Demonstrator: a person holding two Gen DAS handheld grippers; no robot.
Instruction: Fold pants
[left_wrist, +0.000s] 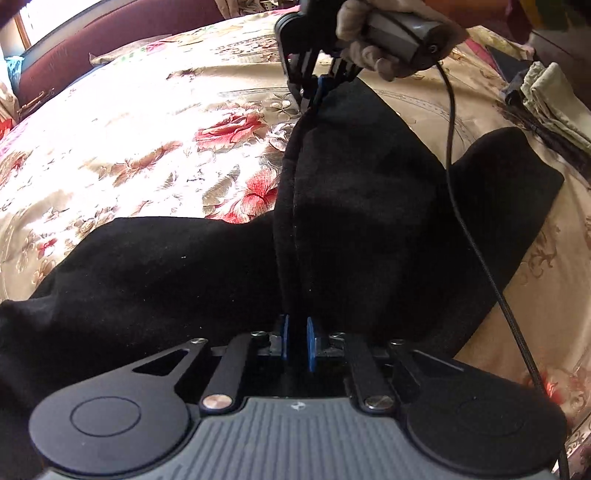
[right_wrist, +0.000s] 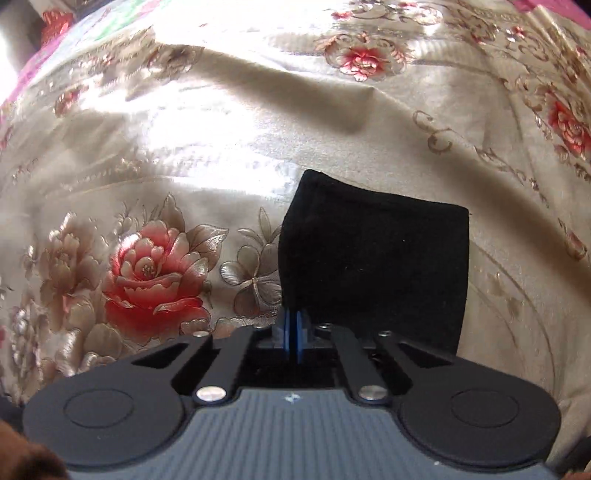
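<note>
The black pants (left_wrist: 166, 266) lie on a floral bedspread (left_wrist: 129, 122). My left gripper (left_wrist: 296, 339) is shut on a raised edge of the pants near me. That edge runs taut up to my right gripper (left_wrist: 314, 92), seen at the top of the left wrist view, which is shut on the far end of the same edge and holds it lifted. In the right wrist view, the right gripper (right_wrist: 294, 332) pinches the cloth between its blue pads, and a black flap of the pants (right_wrist: 373, 258) hangs ahead of it over the bedspread (right_wrist: 184, 147).
A black cable (left_wrist: 476, 240) runs from the right gripper down across the pants to the lower right. Folded pale green cloth (left_wrist: 554, 99) lies at the right edge of the bed. A dark red headboard (left_wrist: 92, 48) stands behind the bed at the upper left.
</note>
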